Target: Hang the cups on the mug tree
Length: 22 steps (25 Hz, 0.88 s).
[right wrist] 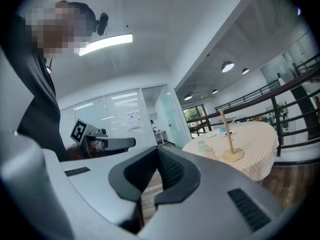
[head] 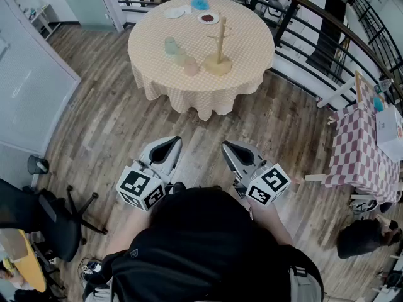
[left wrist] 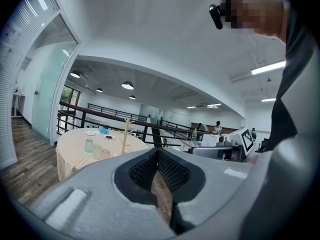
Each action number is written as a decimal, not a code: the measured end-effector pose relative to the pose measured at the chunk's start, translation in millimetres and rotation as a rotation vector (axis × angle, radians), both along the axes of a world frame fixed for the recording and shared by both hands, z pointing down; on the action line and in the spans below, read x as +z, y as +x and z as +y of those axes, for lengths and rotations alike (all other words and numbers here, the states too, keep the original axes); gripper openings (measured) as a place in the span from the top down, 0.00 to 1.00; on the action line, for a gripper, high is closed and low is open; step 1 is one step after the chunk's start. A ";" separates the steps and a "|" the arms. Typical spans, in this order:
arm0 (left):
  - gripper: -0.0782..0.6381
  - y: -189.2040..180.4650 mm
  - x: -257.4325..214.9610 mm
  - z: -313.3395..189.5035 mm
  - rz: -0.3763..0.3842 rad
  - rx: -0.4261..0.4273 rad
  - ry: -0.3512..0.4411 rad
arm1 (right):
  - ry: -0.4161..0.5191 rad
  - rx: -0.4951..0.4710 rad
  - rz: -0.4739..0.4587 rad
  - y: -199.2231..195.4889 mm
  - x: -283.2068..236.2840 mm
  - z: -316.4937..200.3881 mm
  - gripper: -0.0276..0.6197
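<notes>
A wooden mug tree (head: 219,43) stands on a round table (head: 245,36) with a checked cloth, far ahead of me. Beside the tree sit three cups in a row: green (head: 170,46), pale yellow (head: 181,56) and pink (head: 191,66). My left gripper (head: 169,145) and right gripper (head: 232,148) hang side by side over the wooden floor, well short of the table, both shut and empty. In the left gripper view the cups (left wrist: 97,151) and the tree (left wrist: 125,134) show small beyond the shut left gripper (left wrist: 158,156). The right gripper view shows the tree (right wrist: 229,141) past the shut right gripper (right wrist: 157,156).
Two plates (head: 208,18) and a blue item (head: 199,4) lie at the table's far side. A black railing (head: 302,11) curves behind it. A red-checked table (head: 362,143) stands at the right, with a person (head: 365,234) below it. An office chair (head: 50,219) is at the left.
</notes>
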<state>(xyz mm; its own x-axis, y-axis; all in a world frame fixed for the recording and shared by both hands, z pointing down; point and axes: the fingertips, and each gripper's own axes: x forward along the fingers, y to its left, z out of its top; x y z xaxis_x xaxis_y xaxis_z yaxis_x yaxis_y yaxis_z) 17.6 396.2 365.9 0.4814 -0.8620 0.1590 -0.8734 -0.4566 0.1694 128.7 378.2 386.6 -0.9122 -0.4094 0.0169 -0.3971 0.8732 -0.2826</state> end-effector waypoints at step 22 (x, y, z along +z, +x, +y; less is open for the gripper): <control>0.88 56.9 4.5 -8.9 -0.020 -0.087 0.003 | -0.016 -0.122 0.001 54.4 11.8 8.1 0.94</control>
<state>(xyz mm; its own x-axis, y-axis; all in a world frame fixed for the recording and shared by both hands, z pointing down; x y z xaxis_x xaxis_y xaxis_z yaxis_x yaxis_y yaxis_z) 74.5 387.3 370.4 0.4012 -0.9011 0.1647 -0.9131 -0.3791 0.1502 183.1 386.3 398.4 -0.9553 -0.2948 0.0233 -0.2882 0.9106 -0.2963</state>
